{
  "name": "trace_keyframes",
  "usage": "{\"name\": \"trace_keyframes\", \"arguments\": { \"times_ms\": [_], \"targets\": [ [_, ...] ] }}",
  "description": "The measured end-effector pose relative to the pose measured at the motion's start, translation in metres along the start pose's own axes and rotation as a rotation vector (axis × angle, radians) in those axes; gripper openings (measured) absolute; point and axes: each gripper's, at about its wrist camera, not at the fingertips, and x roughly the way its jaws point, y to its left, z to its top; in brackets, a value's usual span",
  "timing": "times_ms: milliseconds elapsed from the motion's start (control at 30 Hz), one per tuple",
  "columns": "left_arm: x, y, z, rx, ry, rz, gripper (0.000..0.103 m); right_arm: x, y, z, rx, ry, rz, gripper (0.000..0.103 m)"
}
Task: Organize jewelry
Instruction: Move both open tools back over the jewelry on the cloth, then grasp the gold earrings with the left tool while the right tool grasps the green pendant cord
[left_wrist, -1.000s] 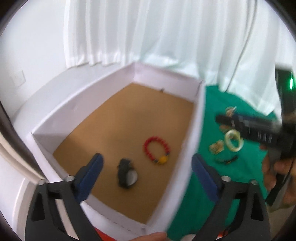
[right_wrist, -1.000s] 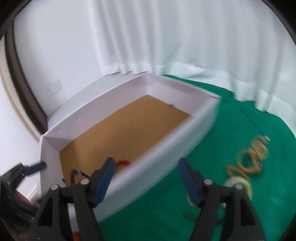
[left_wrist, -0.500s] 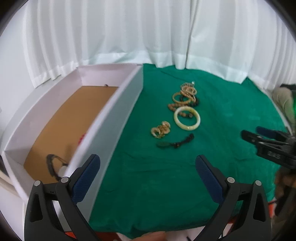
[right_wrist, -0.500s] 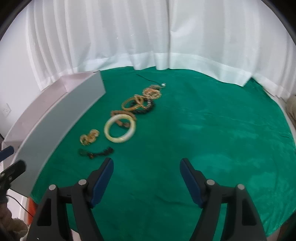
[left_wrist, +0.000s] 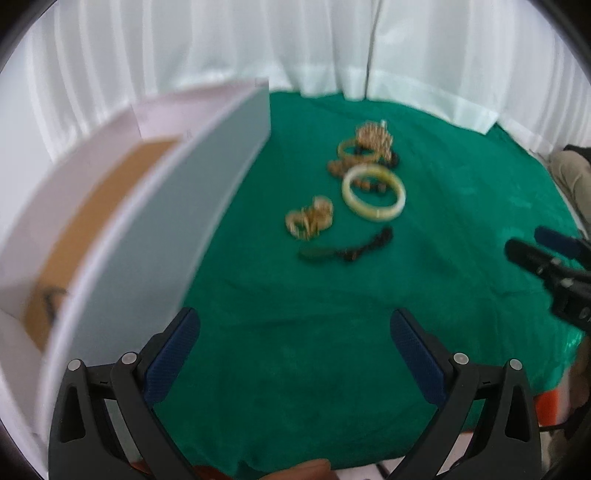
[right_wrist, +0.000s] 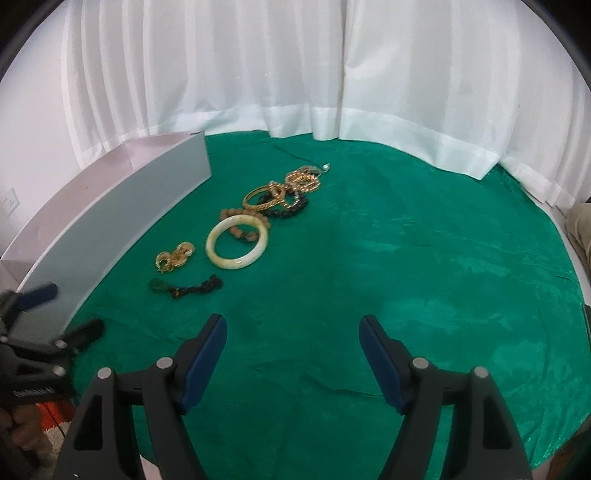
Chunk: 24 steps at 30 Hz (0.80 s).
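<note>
Both tools are empty. From the left wrist, the left tool (left_wrist: 295, 332) hangs spread wide over the green surface (left_wrist: 461, 177), beside the box (left_wrist: 166, 206); the jewelry lies ahead: gold clasp (left_wrist: 309, 220), dark strand (left_wrist: 345, 249), pale bangle (left_wrist: 373, 192).

From the right wrist, the right tool (right_wrist: 293, 343) also gapes wide, well short of the row. The step looks like picking the next piece; the strand (right_wrist: 188, 290) lies nearest, so a reach forward, a low pinch, then a carry to the box (right_wrist: 122, 218).

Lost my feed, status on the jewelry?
Both hand-held grippers, left and right, open, empty. Jade bangle and the rest on green cloth. Nothing blocking.
</note>
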Motion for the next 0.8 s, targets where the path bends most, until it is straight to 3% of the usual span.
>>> {"name": "trace_keyframes", "arguments": {
  "times_ms": [133,367,600,700,800],
  "targets": [
    [0.025,0.007,-0.009,-0.032,0.056,-0.026,0.103,0.005,0.005,-0.002,-0.021,0.005,0.006,0.076],
    [0.053,0.002,-0.012,-0.001,0.111,0.009,0.103,0.022,0.007,-0.003,-0.033,0.044,0.044,0.076],
    [0.05,0.002,-0.015,0.02,0.075,0.006,0.103,0.041,0.002,0.002,-0.02,0.054,0.045,0.076],
    [0.051,0.001,-0.004,0.04,0.127,-0.006,0.102,0.047,-0.004,0.002,-0.008,0.06,0.048,0.076],
    [0.039,0.002,0.021,0.056,0.042,-0.048,0.098,0.049,-0.009,0.002,0.005,0.061,0.05,0.076]
  ]
}}
